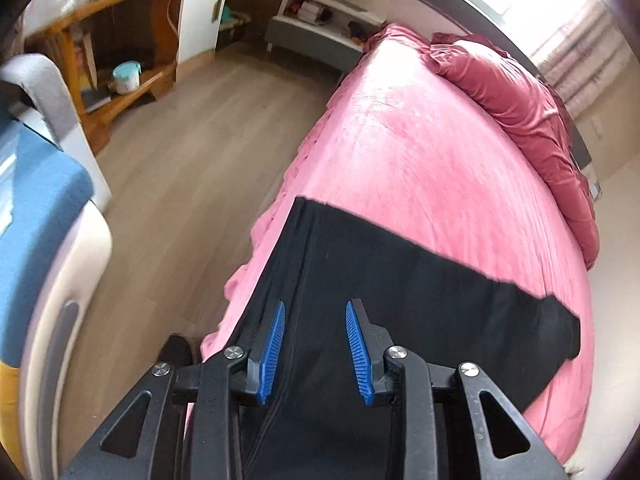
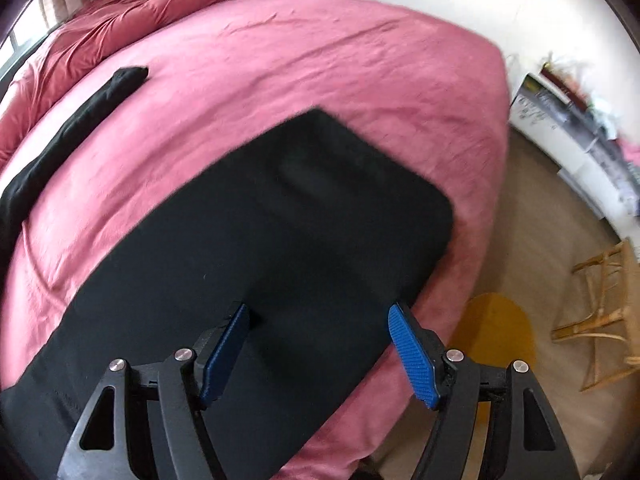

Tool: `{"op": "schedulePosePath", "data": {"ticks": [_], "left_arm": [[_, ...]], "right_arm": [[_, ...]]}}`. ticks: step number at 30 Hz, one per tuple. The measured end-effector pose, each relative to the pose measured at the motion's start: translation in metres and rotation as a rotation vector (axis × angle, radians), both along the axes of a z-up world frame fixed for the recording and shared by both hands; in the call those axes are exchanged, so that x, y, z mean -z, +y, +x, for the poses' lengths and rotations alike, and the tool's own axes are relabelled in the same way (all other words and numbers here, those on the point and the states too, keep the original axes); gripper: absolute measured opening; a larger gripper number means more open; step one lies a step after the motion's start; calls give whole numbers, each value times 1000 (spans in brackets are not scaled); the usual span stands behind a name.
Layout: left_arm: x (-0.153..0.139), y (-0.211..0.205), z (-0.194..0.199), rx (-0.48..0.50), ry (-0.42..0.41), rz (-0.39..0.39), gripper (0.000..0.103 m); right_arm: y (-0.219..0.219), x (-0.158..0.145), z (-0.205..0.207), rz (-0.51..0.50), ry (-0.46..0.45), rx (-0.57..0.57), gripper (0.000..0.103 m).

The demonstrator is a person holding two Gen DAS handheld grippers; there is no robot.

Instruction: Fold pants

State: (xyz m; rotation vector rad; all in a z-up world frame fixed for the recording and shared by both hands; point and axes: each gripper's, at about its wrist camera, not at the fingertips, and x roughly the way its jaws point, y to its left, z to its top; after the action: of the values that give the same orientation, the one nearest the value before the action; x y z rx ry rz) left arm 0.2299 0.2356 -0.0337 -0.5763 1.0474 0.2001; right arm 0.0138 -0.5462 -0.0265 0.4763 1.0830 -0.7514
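Observation:
Black pants point(image 1: 400, 300) lie flat on a pink bed point(image 1: 420, 152). In the left wrist view my left gripper point(image 1: 316, 306) hovers over the pants near the bed's left edge, its blue pads point(image 1: 272, 344) apart with nothing between them. In the right wrist view the waist end of the pants point(image 2: 280, 220) lies close to the bed's right edge, and one leg point(image 2: 80, 116) runs off to the far left. My right gripper point(image 2: 320, 308) stands open above the cloth, its pads point(image 2: 412, 352) wide apart and not gripping anything.
A crumpled dark-pink duvet point(image 1: 520, 96) lies along the far side of the bed. Wooden floor point(image 1: 180, 160) is to the left, with a wooden shelf point(image 1: 100, 60) and a white bookcase point(image 1: 320, 12). A yellow stool point(image 2: 500, 328) and a wooden rack point(image 2: 600, 300) stand right of the bed.

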Motion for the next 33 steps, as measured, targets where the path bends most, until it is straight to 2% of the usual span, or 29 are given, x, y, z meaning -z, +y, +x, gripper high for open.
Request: {"op": "schedulePosePath", "data": {"ticks": [4, 10, 12, 23, 24, 25, 28, 31, 33], "left_arm": [[12, 16, 33, -57, 24, -58, 32], [36, 34, 66, -146, 80, -126, 32], [45, 34, 78, -141, 100, -142, 32], [58, 27, 107, -127, 184, -94, 33], [55, 24, 107, -111, 180, -70, 31], [54, 21, 110, -102, 175, -61, 20], [41, 11, 102, -54, 123, -26, 10], [12, 1, 84, -28, -2, -38, 10], [-17, -10, 66, 24, -123, -49, 10]], "right_arm": [[18, -20, 15, -52, -55, -48, 75], [58, -39, 55, -117, -91, -214, 79], [72, -42, 62, -122, -96, -262, 79], [126, -41, 84, -87, -113, -397, 80], [128, -41, 85, -81, -115, -405, 80], [133, -41, 87, -76, -119, -416, 80], [141, -38, 93, -59, -125, -450, 80], [158, -41, 99, -64, -136, -516, 80], [170, -44, 103, -56, -148, -559, 80]]}}
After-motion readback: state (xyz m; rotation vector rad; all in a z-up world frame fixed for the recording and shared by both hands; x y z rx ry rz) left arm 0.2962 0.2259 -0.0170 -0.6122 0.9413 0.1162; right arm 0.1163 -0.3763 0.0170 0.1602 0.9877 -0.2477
